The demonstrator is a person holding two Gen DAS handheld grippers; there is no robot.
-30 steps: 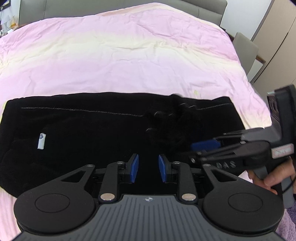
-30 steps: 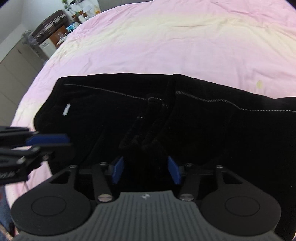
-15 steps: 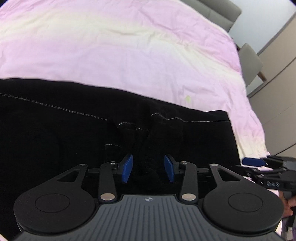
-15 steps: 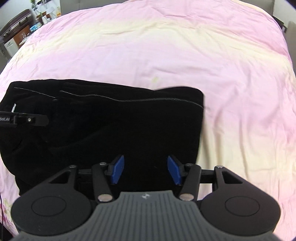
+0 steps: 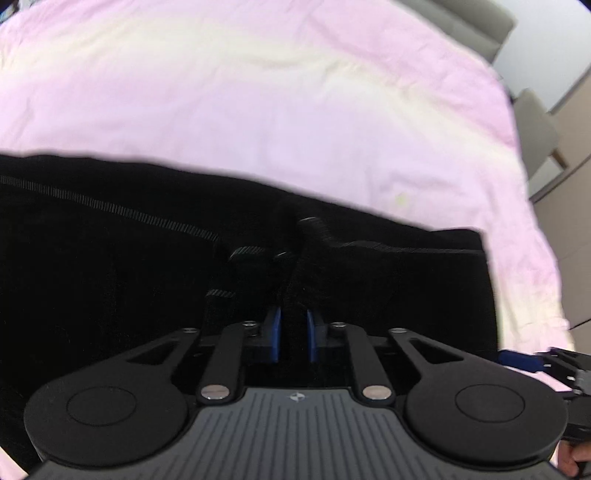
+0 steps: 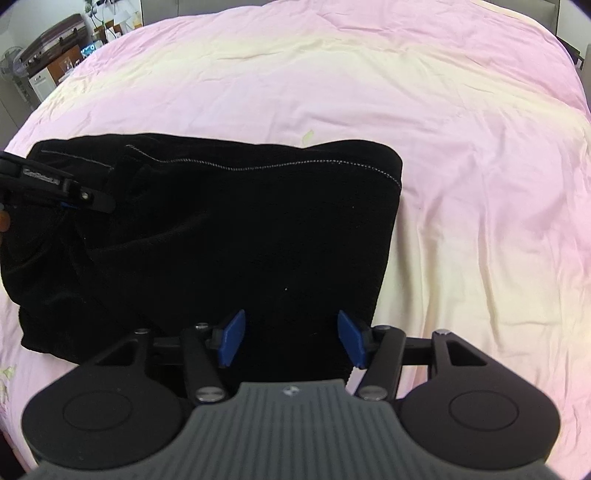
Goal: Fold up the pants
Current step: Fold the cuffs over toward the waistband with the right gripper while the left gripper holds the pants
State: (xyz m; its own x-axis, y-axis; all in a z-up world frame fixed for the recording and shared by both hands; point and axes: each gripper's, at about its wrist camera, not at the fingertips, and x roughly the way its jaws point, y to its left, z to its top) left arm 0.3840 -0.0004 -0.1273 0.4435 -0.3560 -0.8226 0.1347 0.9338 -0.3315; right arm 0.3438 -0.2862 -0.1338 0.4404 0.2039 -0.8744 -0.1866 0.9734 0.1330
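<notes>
Black pants [image 6: 229, 229] lie folded in a thick rectangle on a pink and cream bed cover [image 6: 369, 85]. My left gripper [image 5: 292, 334] has its blue pads close together on a raised fold of the black fabric near the drawstring [image 5: 247, 253]. It also shows at the left edge of the right wrist view [image 6: 62, 188]. My right gripper [image 6: 291, 339] is open over the pants' near right edge, pads wide apart with nothing between them. Its tip shows at the right edge of the left wrist view [image 5: 532, 363].
The bed cover [image 5: 258, 92] stretches far beyond the pants. A grey headboard [image 5: 465, 22] and a grey chair [image 5: 535, 122] stand at the far right. Cabinets and shelves with clutter [image 6: 55, 70] stand off the bed's far left corner.
My left gripper has closed its pads on a fold of fabric at the pants' middle. My right gripper has moved right to the pants' right edge and stays open.
</notes>
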